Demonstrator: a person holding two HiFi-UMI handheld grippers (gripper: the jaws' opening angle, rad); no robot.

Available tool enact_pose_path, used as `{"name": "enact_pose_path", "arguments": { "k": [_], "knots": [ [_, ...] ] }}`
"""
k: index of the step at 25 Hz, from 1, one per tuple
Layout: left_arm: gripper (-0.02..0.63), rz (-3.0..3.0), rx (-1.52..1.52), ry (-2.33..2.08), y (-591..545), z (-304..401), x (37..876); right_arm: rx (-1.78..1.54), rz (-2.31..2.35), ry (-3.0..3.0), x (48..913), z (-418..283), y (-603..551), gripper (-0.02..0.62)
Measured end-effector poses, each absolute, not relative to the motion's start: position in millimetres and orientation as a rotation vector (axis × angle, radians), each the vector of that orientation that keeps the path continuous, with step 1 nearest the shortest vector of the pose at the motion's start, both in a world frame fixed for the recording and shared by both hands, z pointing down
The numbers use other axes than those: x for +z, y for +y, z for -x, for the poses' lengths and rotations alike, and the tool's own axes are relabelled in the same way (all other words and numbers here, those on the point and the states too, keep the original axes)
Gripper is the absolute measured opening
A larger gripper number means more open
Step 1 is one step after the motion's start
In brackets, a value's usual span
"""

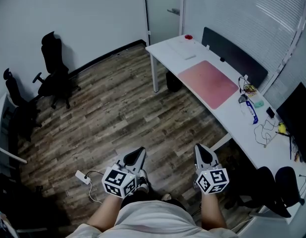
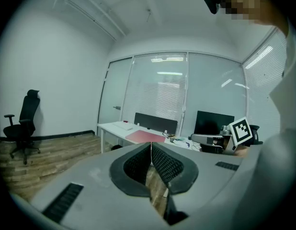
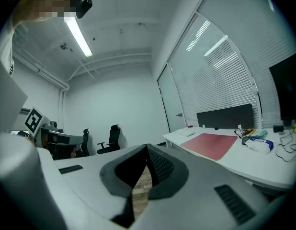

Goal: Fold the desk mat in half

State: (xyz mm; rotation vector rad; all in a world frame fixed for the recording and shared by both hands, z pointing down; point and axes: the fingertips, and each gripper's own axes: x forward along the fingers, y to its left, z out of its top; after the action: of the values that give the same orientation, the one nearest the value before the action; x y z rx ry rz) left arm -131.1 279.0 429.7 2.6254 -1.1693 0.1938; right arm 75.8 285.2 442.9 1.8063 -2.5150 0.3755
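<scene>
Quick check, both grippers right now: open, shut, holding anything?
Left gripper: shut, nothing between the jaws.
Right gripper: shut, nothing between the jaws.

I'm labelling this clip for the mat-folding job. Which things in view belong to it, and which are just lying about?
Belongs to the job:
- pink desk mat, lying flat on the white desk
- left gripper and right gripper, both shut and empty

Just lying about:
- black office chairs
- monitor
- cables
- power strip on the floor
</scene>
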Motion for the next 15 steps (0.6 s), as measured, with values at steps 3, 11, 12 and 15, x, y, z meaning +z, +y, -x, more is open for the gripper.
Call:
{"name": "enact_pose_path", "arguments": {
  "k": [3,11,12,15],
  "knots": [
    [0.017,-2.601,0.185,-1.159,262,140,438,0.384,-1.781,-2.493,448,-66,266,0.052],
    [0.017,-2.559,0.132,-1.158,183,184,448,0.351,-1.71,-2.449,444,-21,185,0.052],
    [0.017,-2.556,0.13,-1.155,173,191,449,0.342,-1.707,-2.445,442,-14,173,0.052],
    [0.017,-2.557,0.133,-1.139,145,213,454,0.312,-1.711,-2.436,434,8,139,0.052]
  ]
}}
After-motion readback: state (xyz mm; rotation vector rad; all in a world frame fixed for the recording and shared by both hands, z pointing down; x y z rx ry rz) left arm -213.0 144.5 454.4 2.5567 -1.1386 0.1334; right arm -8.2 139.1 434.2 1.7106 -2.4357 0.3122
